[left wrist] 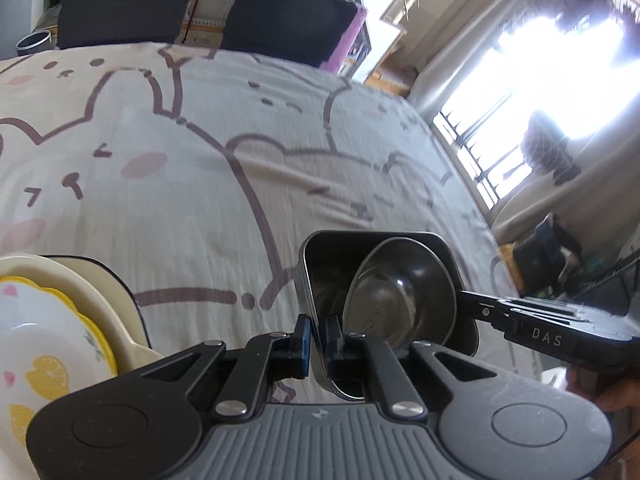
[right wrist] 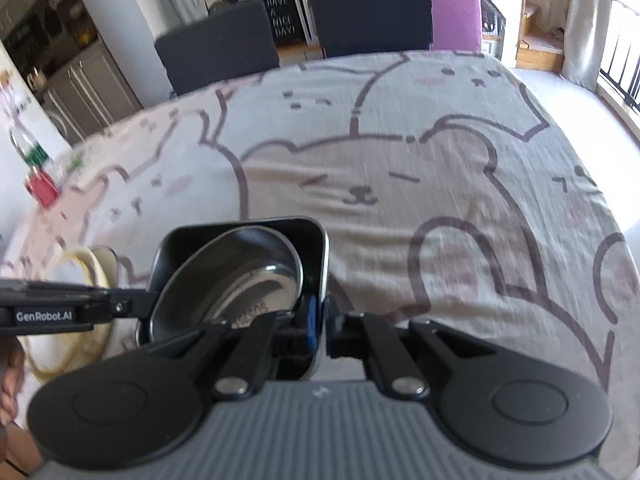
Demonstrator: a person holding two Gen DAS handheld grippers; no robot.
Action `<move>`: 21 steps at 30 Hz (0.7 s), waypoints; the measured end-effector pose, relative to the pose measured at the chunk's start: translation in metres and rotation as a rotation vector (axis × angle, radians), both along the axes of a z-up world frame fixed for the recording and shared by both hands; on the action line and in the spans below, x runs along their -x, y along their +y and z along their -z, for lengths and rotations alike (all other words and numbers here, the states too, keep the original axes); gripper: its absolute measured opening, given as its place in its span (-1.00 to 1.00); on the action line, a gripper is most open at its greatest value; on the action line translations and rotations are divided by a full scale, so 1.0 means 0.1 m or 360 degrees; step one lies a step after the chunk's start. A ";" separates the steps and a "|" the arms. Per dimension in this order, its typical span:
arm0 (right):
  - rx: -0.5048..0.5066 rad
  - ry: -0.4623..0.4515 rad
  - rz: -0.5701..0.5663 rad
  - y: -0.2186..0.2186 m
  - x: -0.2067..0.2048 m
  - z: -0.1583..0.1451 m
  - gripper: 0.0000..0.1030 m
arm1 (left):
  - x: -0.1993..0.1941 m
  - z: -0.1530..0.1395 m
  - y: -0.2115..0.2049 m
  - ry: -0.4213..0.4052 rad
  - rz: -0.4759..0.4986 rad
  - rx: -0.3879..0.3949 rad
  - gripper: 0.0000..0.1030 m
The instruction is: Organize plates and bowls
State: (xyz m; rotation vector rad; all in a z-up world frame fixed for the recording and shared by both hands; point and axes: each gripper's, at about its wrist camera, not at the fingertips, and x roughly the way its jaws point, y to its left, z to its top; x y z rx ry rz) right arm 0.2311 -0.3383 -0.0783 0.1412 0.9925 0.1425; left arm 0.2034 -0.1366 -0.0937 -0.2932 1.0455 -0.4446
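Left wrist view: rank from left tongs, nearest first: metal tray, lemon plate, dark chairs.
1. Metal tray: its rim is pinched in the left tongs.
2. Lemon plate: low left, atop a cream dish.
3. Dark chairs: beyond the table's far edge.

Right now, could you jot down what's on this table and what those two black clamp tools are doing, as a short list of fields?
surface: table under a beige cloth printed with cartoon bears
held item: square metal tray with rounded corners, lifted at a tilt
inside it: round steel bowl, leaning
left gripper: shut on the tray's near rim
right gripper: shut on the opposite rim
nearby stack: white plate with yellow scalloped rim and lemon print on a cream dish
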 end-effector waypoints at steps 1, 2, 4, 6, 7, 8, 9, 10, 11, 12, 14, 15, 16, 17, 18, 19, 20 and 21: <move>-0.0035 -0.0022 0.0009 0.00 0.01 -0.04 -0.89 | 0.01 -0.04 0.05 -0.0010 -0.0013 0.0026 -0.86; -0.0060 -0.0044 0.0016 0.00 0.03 -0.07 -0.89 | 0.03 -0.09 0.10 -0.0021 -0.0024 0.0046 -0.86; -0.0102 -0.0084 0.0023 0.03 0.06 -0.15 -0.89 | 0.06 -0.18 0.19 -0.0054 -0.0053 0.0080 -0.86; -0.0153 -0.0119 0.0028 0.06 0.08 -0.21 -0.89 | 0.10 -0.26 0.30 -0.0081 -0.0086 0.0122 -0.86; -0.0172 -0.0136 0.0028 0.09 0.09 -0.24 -0.89 | 0.12 -0.30 0.35 -0.0092 -0.0100 0.0139 -0.86; -0.0191 -0.0155 0.0030 0.11 0.10 -0.27 -0.89 | 0.13 -0.34 0.40 -0.0107 -0.0112 0.0153 -0.86; -0.0214 -0.0178 0.0029 0.14 0.11 -0.31 -0.89 | 0.16 -0.38 0.46 -0.0125 -0.0125 0.0166 -0.86; -0.0233 -0.0198 0.0025 0.17 0.12 -0.34 -0.89 | 0.18 -0.43 0.52 -0.0146 -0.0140 0.0178 -0.86; -0.0247 -0.0213 0.0020 0.20 0.12 -0.36 -0.89 | 0.21 -0.47 0.57 -0.0162 -0.0151 0.0190 -0.86; -0.0263 -0.0227 0.0015 0.23 0.12 -0.38 -0.89 | 0.23 -0.50 0.63 -0.0178 -0.0167 0.0204 -0.86; -0.0293 -0.0256 0.0002 0.31 0.13 -0.42 -0.89 | 0.27 -0.56 0.75 -0.0206 -0.0197 0.0233 -0.86; -0.0307 -0.0268 -0.0004 0.34 0.13 -0.44 -0.89 | 0.29 -0.59 0.83 -0.0222 -0.0217 0.0248 -0.87; -0.0322 -0.0282 -0.0013 0.38 0.14 -0.46 -0.88 | 0.32 -0.62 0.89 -0.0234 -0.0234 0.0262 -0.87; -0.0341 -0.0296 -0.0022 0.43 0.14 -0.48 -0.88 | 0.34 -0.64 0.96 -0.0244 -0.0253 0.0276 -0.88; -0.0358 -0.0308 -0.0032 0.49 0.15 -0.49 -0.88 | 0.36 -0.67 1.04 -0.0253 -0.0271 0.0291 -0.88; -0.0371 -0.0318 -0.0040 0.53 0.15 -0.50 -0.87 | 0.39 -0.69 1.11 -0.0262 -0.0286 0.0301 -0.88; -0.0384 -0.0330 -0.0051 0.59 0.16 -0.51 -0.87 | 0.42 -0.70 1.18 -0.0270 -0.0300 0.0308 -0.88; -0.0393 -0.0341 -0.0062 0.64 0.17 -0.52 -0.87 | 0.45 -0.72 1.24 -0.0276 -0.0310 0.0312 -0.88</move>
